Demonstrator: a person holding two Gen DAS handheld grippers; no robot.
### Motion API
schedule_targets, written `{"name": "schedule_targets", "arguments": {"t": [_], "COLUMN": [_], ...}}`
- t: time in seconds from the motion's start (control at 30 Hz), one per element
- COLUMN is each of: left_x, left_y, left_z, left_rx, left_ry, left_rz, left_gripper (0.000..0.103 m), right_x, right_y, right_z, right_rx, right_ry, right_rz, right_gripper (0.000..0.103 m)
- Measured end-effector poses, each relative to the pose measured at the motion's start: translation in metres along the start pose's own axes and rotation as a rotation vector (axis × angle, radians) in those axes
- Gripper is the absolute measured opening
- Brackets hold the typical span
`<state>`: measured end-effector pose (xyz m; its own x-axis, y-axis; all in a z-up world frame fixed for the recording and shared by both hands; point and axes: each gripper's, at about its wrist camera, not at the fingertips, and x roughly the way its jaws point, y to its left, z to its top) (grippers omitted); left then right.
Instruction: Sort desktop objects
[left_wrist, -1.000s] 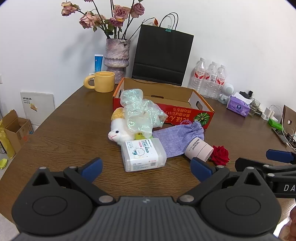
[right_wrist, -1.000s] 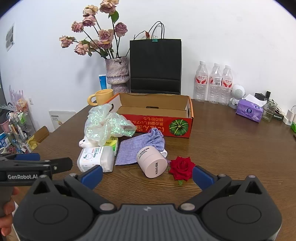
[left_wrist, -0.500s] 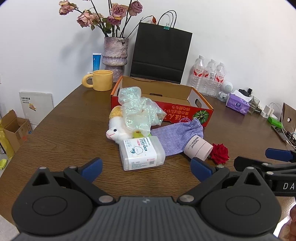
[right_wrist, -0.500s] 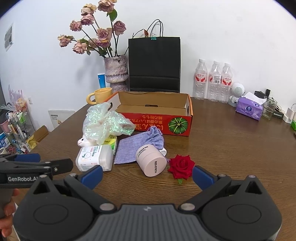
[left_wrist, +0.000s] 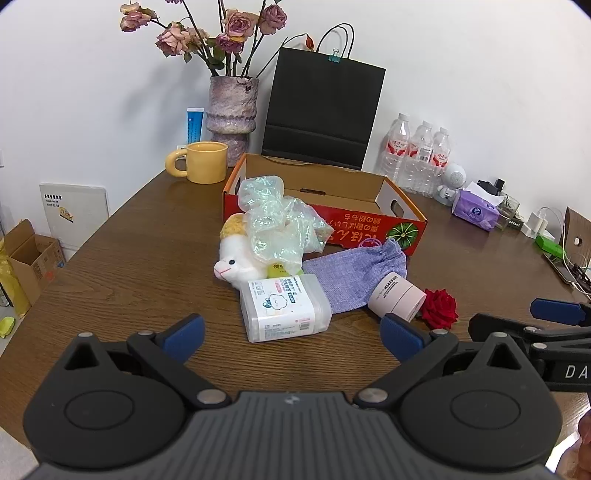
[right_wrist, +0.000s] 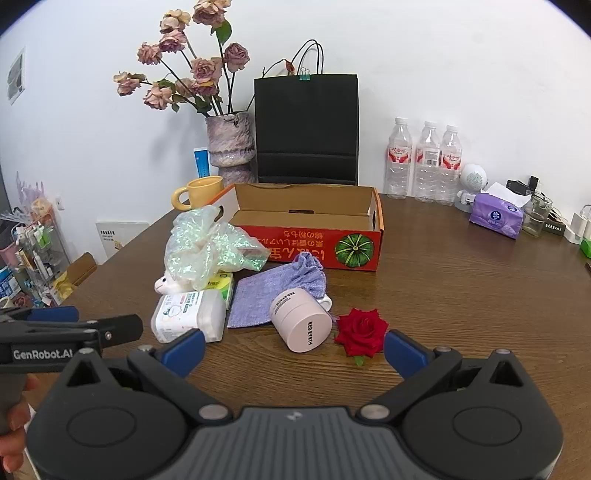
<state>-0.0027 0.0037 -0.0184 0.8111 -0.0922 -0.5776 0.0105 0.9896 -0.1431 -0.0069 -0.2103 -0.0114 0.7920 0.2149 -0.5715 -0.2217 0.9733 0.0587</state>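
At the frame's centre, clutter lies before the empty pumpkin-print carton (right_wrist: 306, 221), ready for sorting, while left gripper (left_wrist: 291, 334) and right gripper (right_wrist: 294, 347) hover with fingers spread wide, holding nothing.

Against the white wall: purple vase (right_wrist: 231, 146) of dried roses (right_wrist: 184, 79), black paper bag (right_wrist: 306, 129) with a teal clip, blue tube (left_wrist: 194, 125). Yellow mug (left_wrist: 205, 162) just beside the vase. Far right: three water bottles (right_wrist: 424, 158), white round gadget (right_wrist: 472, 181), purple tissue pack (right_wrist: 496, 214), chargers (left_wrist: 537, 223).
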Motion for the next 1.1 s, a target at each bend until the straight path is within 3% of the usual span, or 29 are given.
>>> {"name": "schedule_targets", "arguments": {"t": [1.1], "left_x": [-0.0019], "left_y": [0.0004], "left_z": [-0.0013], "left_rx": [-0.007], "left_ry": [0.000], "left_rz": [-0.014], "left_gripper": [0.103], "right_x": [-0.0002], "right_y": [0.0019], "right_z": [-0.0013], "right_rx": [-0.007], "right_ry": [0.005], "right_rz": [0.004], "right_gripper": [0.103]}}
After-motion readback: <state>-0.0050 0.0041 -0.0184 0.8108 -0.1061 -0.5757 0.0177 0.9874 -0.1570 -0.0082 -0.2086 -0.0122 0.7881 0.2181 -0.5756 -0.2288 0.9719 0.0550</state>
